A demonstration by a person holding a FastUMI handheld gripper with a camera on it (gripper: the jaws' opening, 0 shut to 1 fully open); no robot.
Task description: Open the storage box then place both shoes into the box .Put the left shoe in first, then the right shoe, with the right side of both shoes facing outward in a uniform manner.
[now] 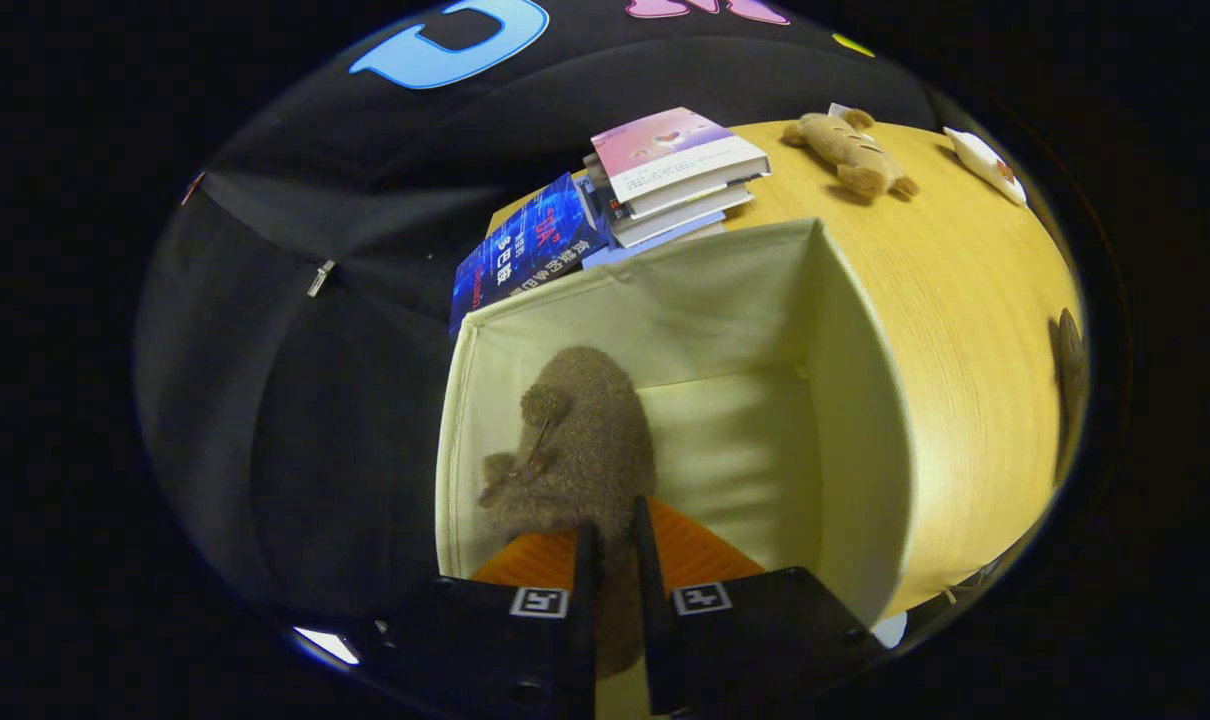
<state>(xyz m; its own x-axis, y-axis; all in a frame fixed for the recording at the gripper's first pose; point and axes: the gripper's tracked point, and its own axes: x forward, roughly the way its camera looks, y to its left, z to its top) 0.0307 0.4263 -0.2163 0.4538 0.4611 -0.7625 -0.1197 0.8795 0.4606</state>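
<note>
A fuzzy brown shoe (580,450) with a small pompom hangs inside the open cream fabric storage box (855,420), close to the box's left wall. My gripper (613,535) is shut on the shoe's rear edge, both fingers pressing on the plush. The shoe's toe points away from me toward the box's far wall. The box floor beside the shoe is bare. At the table's right edge a dark brown shape (1068,375) shows partly; it may be the other shoe.
The box stands on a wooden table (965,280). A stack of books (665,175) and a blue book (525,255) lie just beyond the box. A plush toy (850,150) and a white object (985,160) lie at the far right.
</note>
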